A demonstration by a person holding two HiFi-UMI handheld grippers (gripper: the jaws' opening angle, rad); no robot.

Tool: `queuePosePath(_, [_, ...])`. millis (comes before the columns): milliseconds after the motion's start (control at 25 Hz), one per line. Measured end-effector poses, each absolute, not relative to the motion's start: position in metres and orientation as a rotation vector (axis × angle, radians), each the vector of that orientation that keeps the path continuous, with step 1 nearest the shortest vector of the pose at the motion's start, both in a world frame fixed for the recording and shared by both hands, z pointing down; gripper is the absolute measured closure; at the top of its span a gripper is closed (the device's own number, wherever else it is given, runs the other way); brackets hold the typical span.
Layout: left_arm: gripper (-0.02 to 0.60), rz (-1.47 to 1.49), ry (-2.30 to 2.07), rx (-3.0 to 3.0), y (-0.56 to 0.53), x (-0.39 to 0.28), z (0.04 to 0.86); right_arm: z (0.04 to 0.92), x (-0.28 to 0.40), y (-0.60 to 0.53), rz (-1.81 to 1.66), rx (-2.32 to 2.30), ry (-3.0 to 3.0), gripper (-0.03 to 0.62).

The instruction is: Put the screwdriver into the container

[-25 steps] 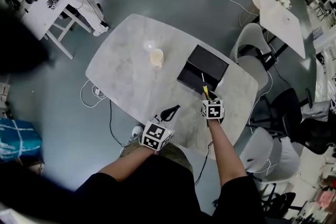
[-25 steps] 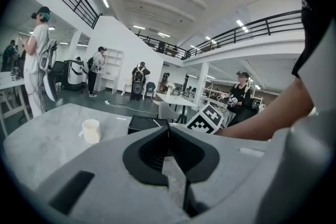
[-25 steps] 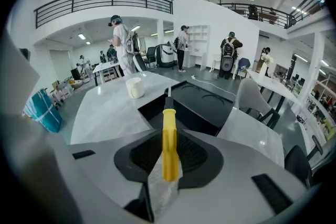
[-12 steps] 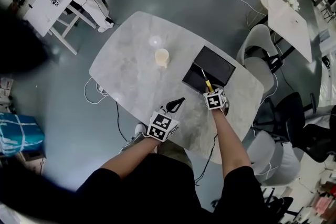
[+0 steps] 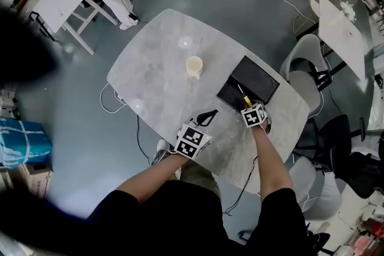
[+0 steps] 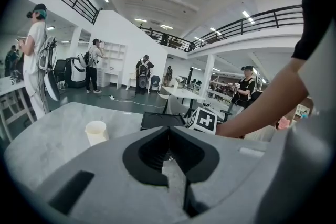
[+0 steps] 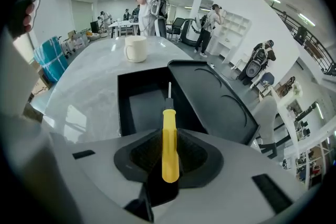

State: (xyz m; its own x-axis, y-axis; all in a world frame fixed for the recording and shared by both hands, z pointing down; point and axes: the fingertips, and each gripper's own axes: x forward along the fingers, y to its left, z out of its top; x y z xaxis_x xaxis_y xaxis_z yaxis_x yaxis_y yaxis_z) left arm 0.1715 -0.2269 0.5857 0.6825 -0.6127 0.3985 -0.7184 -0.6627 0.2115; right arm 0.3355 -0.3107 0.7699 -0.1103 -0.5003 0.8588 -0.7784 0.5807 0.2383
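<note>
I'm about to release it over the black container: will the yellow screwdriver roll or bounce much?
Probably stiff: the screwdriver sticks straight out of the right gripper without sagging. Its roundish handle may roll a little, but the upright walls of the container should stop it. It looks slim and likely light, so little bounce.
</note>
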Motion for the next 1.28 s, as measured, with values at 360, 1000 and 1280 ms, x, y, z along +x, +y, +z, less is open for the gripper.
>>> queuePosePath(360, [0.565,0.498,-1.022,2.49,-0.202,0.148,0.613,0.797,0.331,-0.305,0.309,0.988,-1.71,0.508])
queuePosePath(1000, [0.565,0.521,-0.989,2.475,-0.18,0.132,0.629,0.809,0.334,-0.313,0.331,1.004,-1.654,0.508])
queuePosePath(1280, [0.565,0.508,-0.983,2.469,-0.18,0.126,0.628,0.792,0.337,-0.319,0.385,1.082,-1.698,0.468])
